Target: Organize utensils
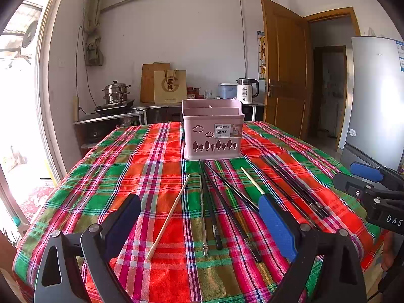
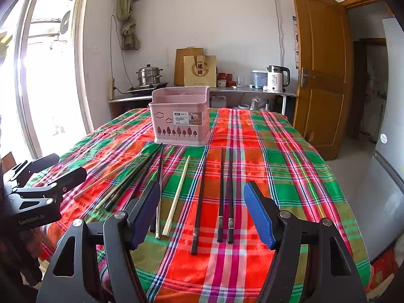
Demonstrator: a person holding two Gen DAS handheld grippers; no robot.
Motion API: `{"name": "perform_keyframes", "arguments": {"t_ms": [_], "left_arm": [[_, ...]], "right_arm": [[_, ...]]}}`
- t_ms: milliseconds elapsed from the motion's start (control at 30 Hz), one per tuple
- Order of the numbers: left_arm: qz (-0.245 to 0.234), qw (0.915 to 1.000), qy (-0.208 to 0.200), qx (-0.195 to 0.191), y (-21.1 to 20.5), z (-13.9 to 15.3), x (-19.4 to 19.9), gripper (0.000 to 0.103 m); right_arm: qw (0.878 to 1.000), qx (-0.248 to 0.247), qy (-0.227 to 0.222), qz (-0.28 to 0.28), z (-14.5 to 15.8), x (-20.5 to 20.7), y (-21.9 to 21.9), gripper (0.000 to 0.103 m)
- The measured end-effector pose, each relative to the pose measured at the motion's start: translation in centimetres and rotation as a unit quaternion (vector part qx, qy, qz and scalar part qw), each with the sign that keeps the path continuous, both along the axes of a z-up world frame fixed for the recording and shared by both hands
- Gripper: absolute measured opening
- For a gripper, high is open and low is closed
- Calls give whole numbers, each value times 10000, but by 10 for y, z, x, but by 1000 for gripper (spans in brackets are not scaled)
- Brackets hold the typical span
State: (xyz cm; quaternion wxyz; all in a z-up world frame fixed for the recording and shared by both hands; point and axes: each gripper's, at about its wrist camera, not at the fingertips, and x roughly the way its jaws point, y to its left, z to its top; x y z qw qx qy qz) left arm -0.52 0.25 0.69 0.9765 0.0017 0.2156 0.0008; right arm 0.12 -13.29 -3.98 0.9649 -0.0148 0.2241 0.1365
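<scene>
Pink basket (image 1: 212, 128) stood seemingly empty on the bench (image 1: 141, 166) while every chopstick (image 2: 176, 197) lay loose before it, so with both our left tongs (image 1: 199, 217) and right tongs (image 2: 202, 209) gaping and empty, we judged sorting unstarted.

Clearance over the table: open near us, one tall obstacle at the back.

We see both grippers, left (image 1: 199, 223) and right (image 2: 202, 212), spread wide with nothing between the fingers. Chopsticks (image 2: 222, 197) lie flat on the plaid cloth (image 2: 290, 166) ahead, some crossing near the left side, so no height to clear. The pink basket (image 2: 180, 123) stands upright beyond their tips, the only tall thing on the table. Cloth to the right of the basket is bare. Fridge (image 2: 388, 166) stands close at the table's right edge.
</scene>
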Motion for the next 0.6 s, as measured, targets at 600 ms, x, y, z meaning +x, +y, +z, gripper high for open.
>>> {"name": "perform_keyframes", "arguments": {"t_ms": [600], "left_arm": [[-22, 10000, -42, 2, -1, 1, -3, 95]], "right_arm": [[10000, 17, -33, 2, 1, -2, 2, 69]]}}
